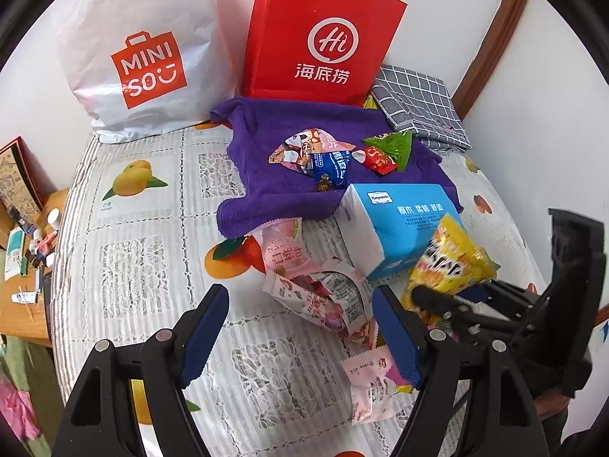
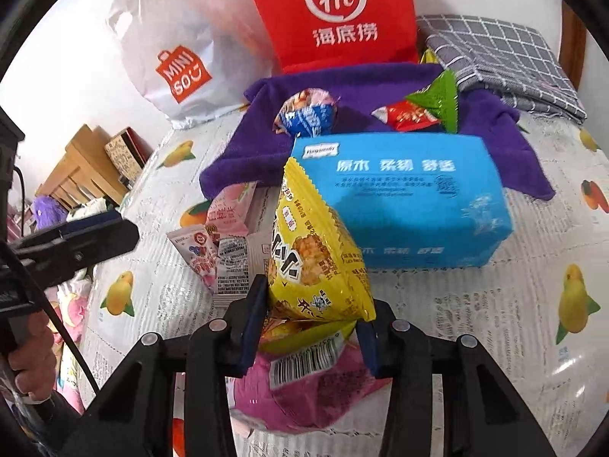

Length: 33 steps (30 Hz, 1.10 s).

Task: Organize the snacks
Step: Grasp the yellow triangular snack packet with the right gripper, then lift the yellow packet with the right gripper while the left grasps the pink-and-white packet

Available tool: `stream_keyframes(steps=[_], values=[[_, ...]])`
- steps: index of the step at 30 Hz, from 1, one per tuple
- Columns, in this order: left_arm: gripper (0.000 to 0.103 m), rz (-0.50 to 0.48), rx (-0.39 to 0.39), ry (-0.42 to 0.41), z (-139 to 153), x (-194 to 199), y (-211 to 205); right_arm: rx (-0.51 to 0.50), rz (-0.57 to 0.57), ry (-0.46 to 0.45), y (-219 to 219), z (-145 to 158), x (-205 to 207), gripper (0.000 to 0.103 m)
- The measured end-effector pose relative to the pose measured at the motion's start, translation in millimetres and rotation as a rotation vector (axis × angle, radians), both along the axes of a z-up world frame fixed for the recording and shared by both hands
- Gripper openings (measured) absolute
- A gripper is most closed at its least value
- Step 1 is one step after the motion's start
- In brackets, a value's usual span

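Note:
My right gripper is shut on the lower end of a yellow snack packet, which stands upright in front of a blue tissue box. Under that gripper lies a magenta packet. In the left wrist view the yellow packet shows at the right, beside the box. My left gripper is open, hovering over a white-and-red packet and a pink peach packet. Blue, red and green packets lie on a purple towel.
A white Miniso bag and a red paper bag stand against the back wall. A grey checked cloth lies folded at the back right. The fruit-print tablecloth drops off at the left beside a cluttered wooden side table.

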<state>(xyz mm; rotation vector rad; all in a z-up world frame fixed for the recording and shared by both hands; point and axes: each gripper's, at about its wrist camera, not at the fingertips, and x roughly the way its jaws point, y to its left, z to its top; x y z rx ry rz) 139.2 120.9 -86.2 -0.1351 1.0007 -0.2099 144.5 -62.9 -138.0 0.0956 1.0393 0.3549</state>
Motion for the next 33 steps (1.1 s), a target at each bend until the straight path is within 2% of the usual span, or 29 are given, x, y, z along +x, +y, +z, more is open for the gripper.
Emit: stream_keyframes(steps=[8, 15, 25, 33], values=[[0.076, -0.003, 0.018, -0.019, 13.8, -14.5, -14.9, 0.031, -0.031, -0.068, -27.5, 29.1, -15.6, 0.043], [0.076, -0.018, 0.030, -0.036, 24.1, -25.3, -32.4, 0.039, -0.062, -0.080, -56.3, 35.2, -30.6, 0.043], [0.076, -0.011, 0.049, -0.040, 24.5, -36.8, -45.5, 0.037, -0.100, -0.035, -94.2, 19.8, -47.7, 0.043], [0.076, 0.021, 0.010, -0.016, 15.1, -40.9, -39.9, 0.003, -0.123, 0.026, -113.8, -6.8, -47.0, 0.043]])
